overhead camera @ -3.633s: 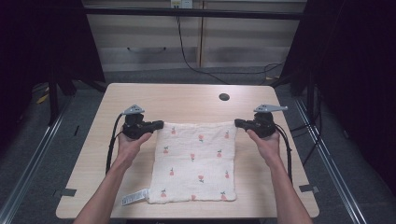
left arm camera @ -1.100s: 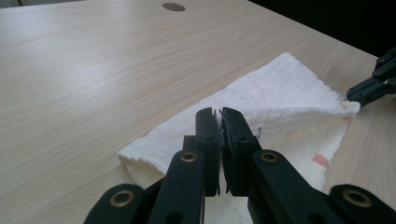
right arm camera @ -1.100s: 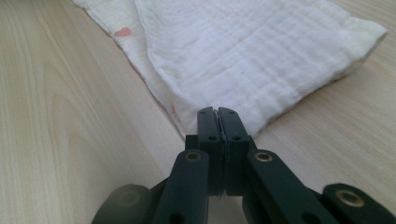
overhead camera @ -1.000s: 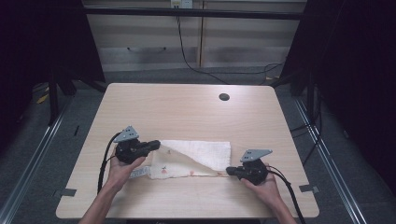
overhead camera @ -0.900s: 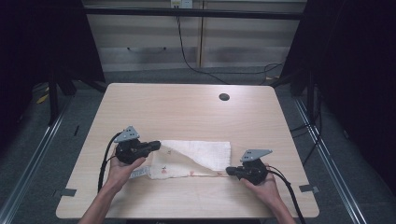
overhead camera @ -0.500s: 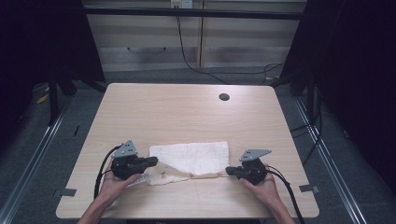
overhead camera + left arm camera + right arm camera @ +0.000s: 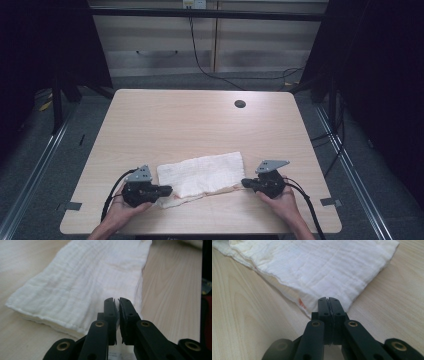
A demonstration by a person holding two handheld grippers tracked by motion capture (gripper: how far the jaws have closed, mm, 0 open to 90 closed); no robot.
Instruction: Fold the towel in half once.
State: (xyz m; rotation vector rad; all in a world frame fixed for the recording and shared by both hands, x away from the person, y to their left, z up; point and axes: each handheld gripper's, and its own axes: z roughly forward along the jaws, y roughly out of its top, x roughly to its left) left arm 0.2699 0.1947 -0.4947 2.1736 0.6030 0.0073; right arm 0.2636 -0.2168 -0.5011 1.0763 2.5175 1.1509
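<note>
Two black claws [image 7: 167,189] [image 7: 245,183] with brass-ringed pivots, grey three-cornered top plates, trailing black cables; bare forearms.

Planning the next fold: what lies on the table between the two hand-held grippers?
In the high view, the folded white cloth spans the stretch between the left hand-held gripper and the right hand-held gripper; both pinch its near edge.

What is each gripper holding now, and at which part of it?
Both hold the white cloth: the left gripper pinches its near left corner, the right gripper its near right corner, jaws shut on the fabric.
</note>
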